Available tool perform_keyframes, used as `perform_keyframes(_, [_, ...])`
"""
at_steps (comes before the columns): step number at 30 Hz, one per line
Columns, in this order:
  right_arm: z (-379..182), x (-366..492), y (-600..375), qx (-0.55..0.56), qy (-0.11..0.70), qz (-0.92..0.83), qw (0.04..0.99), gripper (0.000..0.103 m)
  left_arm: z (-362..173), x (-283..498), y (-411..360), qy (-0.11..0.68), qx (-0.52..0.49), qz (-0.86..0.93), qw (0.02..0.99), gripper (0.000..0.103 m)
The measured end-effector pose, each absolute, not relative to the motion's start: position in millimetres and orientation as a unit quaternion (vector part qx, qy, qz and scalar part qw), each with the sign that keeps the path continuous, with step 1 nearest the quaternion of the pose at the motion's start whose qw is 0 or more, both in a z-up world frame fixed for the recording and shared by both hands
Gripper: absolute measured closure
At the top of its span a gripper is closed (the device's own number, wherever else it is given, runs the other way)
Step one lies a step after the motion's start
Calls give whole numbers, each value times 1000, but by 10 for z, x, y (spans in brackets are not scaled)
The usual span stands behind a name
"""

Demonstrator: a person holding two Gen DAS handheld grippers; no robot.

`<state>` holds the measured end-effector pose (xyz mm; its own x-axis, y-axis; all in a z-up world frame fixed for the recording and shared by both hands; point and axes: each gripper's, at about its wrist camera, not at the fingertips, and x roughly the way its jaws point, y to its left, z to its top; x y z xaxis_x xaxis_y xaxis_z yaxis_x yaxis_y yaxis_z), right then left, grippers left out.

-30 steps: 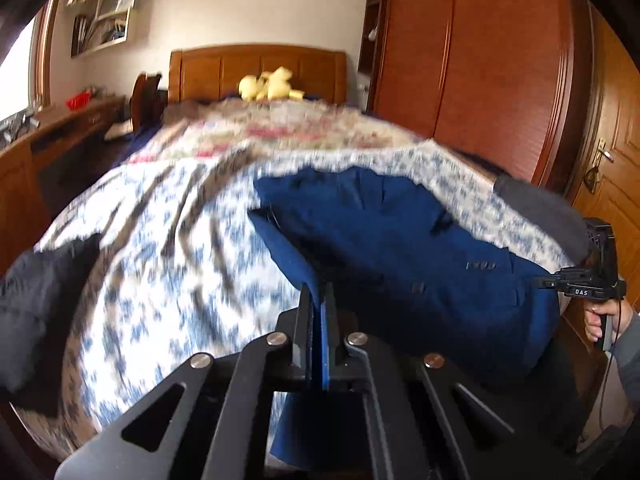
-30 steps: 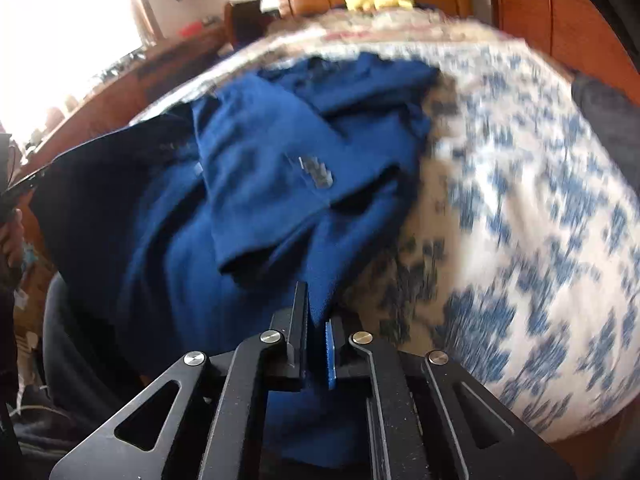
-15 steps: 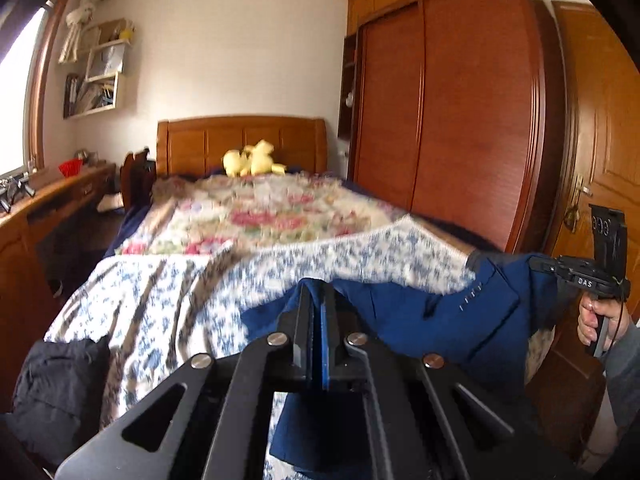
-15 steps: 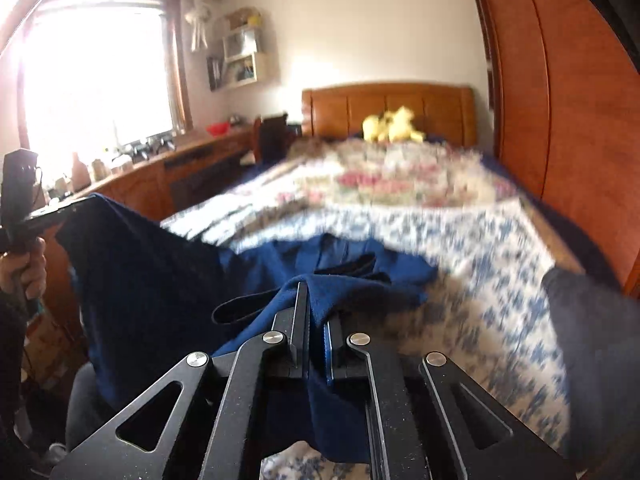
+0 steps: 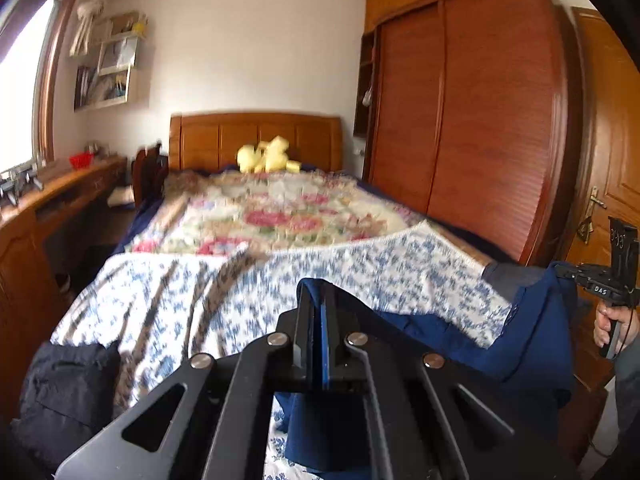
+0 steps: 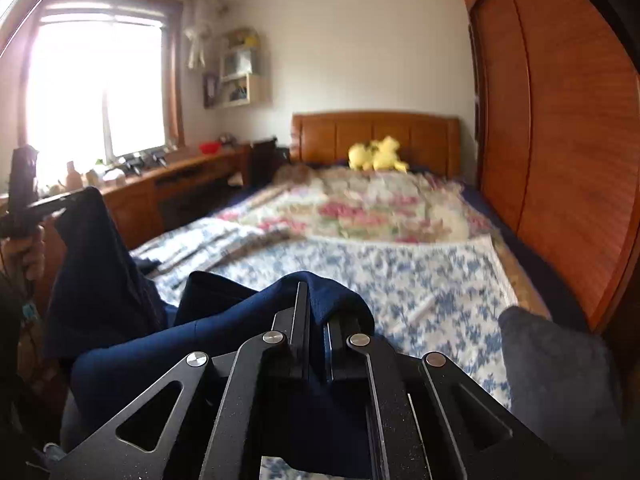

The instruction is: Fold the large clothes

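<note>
I am gripping the blue garment [image 5: 536, 344] with both tongs: left gripper [image 5: 316, 300] and right gripper [image 6: 314, 300] are clamping its edges. It is hanging at the near end of the bed [image 5: 192, 296], the yellow plush toy [image 5: 266, 156] lying beyond.

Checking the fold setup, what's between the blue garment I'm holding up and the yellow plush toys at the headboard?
In both wrist views, only bedding: the blue-and-white floral sheet, then the pink floral quilt.

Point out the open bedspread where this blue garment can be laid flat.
The blue-patterned bedspread lies bare between the floral quilt and the held blue garment. Crowded: the grey clothing at its right edge, the black clothing at its left corner.
</note>
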<state>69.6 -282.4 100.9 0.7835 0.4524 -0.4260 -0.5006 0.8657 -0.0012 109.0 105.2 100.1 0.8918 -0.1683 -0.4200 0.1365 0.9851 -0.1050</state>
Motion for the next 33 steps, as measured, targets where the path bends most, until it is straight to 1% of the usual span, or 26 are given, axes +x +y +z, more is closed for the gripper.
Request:
perform_keyframes(5, [527,1261,-2708,-62,259,237,934,101,628,1607,1111,262,-19,-68,962,103])
perform_keyframes(13, [-37,2105,-2493,-88,291,193,933,100,117,2247,1221,298,-14,-61,953,102])
perform_keyframes(17, [-390,2481,-2432,-80,327,168,926,100,-203,2369,1228,318,-13,-57,946,102])
perform_keyframes(20, [-625,2596,-2414,-86,349,154,920,98,-343,2353,1239,332,-10,-61,941,100])
perform_keyframes(22, [-718,2600,-2419,-87,357,147,918,97,-403,2315,1244,339,-15,-68,938,97])
perform_keyframes(24, [-767,2591,-2448,-81,364,141,917,93,-449,2258,1246,345,-13,-71,936,94])
perform_keyframes(25, [-781,2585,-2472,-75,368,138,917,86,-463,2217,1238,344,-9,-70,936,90])
perform_keyframes(26, [-785,2584,-2483,-70,372,138,915,76,-478,2166,1225,343,-3,-70,937,88])
perform_keyframes(27, [-784,2567,-2500,-65,376,140,914,70,-482,2126,1226,341,1,-72,937,85])
perform_keyframes(28, [-772,2545,-2490,-63,377,140,914,62,-489,2073,1221,339,2,-76,938,84])
perform_keyframes(29, [-758,2516,-2487,-65,376,137,914,57,-497,2026,1215,337,1,-79,938,82])
perform_keyframes(31, [-724,2462,-2448,-82,369,128,917,53,-519,1942,1210,337,-5,-83,938,74])
perform_keyframes(33, [-675,2415,-2400,-92,365,125,918,52,-546,1849,1179,338,-8,-90,937,72])
